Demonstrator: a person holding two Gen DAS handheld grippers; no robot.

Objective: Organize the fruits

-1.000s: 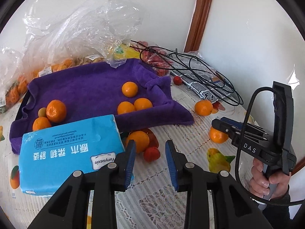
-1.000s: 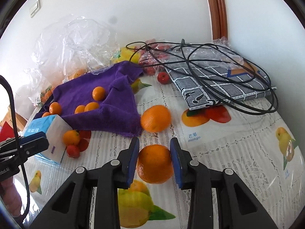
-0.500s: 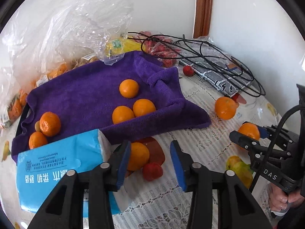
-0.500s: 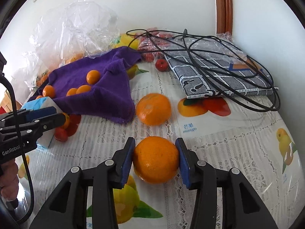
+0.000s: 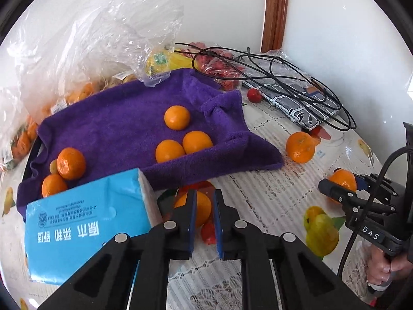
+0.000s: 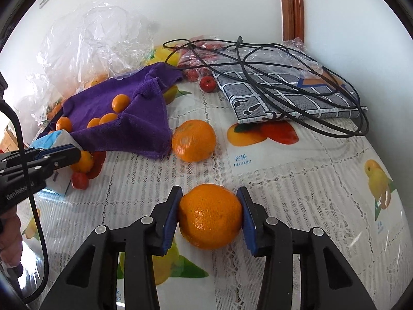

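My right gripper is shut on a large orange just above the tablecloth; it also shows in the left wrist view. My left gripper has its jaws close together around a small orange beside a red fruit; whether the pads press it I cannot tell. A purple towel holds several small oranges. Another large orange lies loose by the towel's corner.
A blue tissue pack lies left of my left gripper. Clear plastic bags of fruit stand behind the towel. A patterned packet under black cables lies at the back right, with a red fruit near it.
My left gripper moved forward and narrowed around the small orange by the tissue pack. My right gripper stayed on the large orange and shifted slightly.
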